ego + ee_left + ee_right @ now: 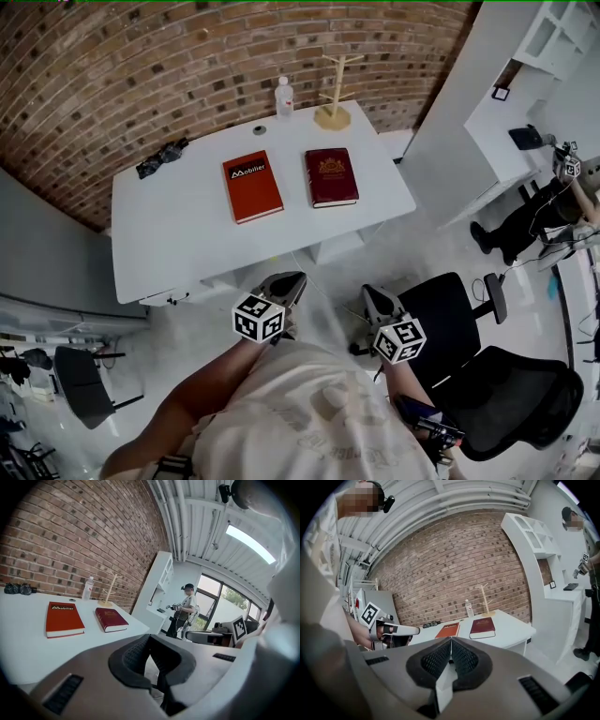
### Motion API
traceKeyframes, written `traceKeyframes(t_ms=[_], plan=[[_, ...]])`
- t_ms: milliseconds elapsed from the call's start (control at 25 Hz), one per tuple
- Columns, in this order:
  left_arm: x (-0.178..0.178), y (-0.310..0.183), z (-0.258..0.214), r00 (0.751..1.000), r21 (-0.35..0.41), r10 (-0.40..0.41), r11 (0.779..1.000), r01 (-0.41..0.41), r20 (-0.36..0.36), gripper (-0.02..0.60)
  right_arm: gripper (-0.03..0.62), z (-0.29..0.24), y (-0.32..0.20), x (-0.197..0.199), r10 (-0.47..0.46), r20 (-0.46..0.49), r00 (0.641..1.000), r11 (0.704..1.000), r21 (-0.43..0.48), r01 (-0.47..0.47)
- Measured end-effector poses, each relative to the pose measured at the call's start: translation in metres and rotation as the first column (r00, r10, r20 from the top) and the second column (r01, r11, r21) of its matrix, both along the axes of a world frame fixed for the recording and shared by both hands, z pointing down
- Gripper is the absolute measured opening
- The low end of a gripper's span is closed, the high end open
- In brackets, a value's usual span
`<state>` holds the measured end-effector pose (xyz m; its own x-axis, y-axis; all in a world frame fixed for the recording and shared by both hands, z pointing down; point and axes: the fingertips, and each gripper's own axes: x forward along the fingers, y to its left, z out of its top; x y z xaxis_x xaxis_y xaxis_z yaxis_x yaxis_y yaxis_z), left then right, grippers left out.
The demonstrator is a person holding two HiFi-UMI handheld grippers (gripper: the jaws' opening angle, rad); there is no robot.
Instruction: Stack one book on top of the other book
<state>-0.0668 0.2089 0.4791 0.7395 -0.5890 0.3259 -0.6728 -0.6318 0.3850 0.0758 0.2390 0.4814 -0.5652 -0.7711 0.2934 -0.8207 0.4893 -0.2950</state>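
Two books lie flat side by side on a white table (pixel 178 244): an orange-red book (pixel 251 186) on the left and a dark red book (pixel 330 176) on the right, a small gap between them. The left gripper view has the orange-red book (pixel 63 618) and the dark red book (pixel 110 619) ahead; the right gripper view has them far off (pixel 448 630) (pixel 483 627). My left gripper (pixel 288 282) and right gripper (pixel 377 300) are held in front of the table's near edge, both shut and empty, well short of the books.
At the table's back stand a plastic bottle (pixel 284 97), a wooden rack (pixel 334 92) and a dark bundle (pixel 161 157). A black office chair (pixel 487 375) is at my right. Another person (pixel 183 609) stands by white shelving (pixel 525 84).
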Motion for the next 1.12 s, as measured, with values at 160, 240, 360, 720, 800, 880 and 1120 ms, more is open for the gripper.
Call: traceKeyframes(t_ms=[160, 240, 360, 720, 800, 880, 1120], plan=[[0.004, -0.023, 0.004, 0.999, -0.007, 0.033, 0.999, -0.033, -0.003, 0.020, 0.021, -0.003, -0.016, 0.004, 0.035, -0.013, 0.999, 0.999, -0.003, -0.035], [0.010, -0.032, 0.006, 0.998, -0.010, 0.060, 0.998, -0.060, -0.009, 0.020, 0.021, -0.003, -0.022, 0.007, 0.054, -0.021, 0.998, 0.999, -0.006, -0.054], [0.019, -0.045, 0.005, 0.995, -0.009, 0.098, 0.995, -0.099, -0.018, 0.020, 0.021, -0.002, -0.030, 0.012, 0.080, -0.030, 0.996, 0.997, -0.014, -0.081], [0.015, -0.094, 0.000, 0.989, 0.001, 0.139, 0.990, -0.139, -0.048, 0.020, 0.021, -0.008, -0.070, 0.004, 0.131, -0.052, 0.990, 0.991, -0.001, -0.131], [0.013, -0.104, -0.002, 0.988, 0.006, 0.146, 0.989, -0.146, -0.049, 0.020, 0.021, -0.008, -0.078, 0.003, 0.143, -0.055, 0.988, 0.990, -0.002, -0.143], [0.010, -0.112, -0.002, 0.987, 0.011, 0.150, 0.989, -0.150, -0.049, 0.020, 0.021, -0.007, -0.087, 0.003, 0.156, -0.055, 0.986, 0.988, -0.004, -0.157], [-0.013, -0.137, 0.002, 0.991, 0.003, 0.127, 0.992, -0.126, -0.042, 0.020, 0.021, -0.002, -0.116, -0.012, 0.152, -0.055, 0.987, 0.988, -0.011, -0.153]])
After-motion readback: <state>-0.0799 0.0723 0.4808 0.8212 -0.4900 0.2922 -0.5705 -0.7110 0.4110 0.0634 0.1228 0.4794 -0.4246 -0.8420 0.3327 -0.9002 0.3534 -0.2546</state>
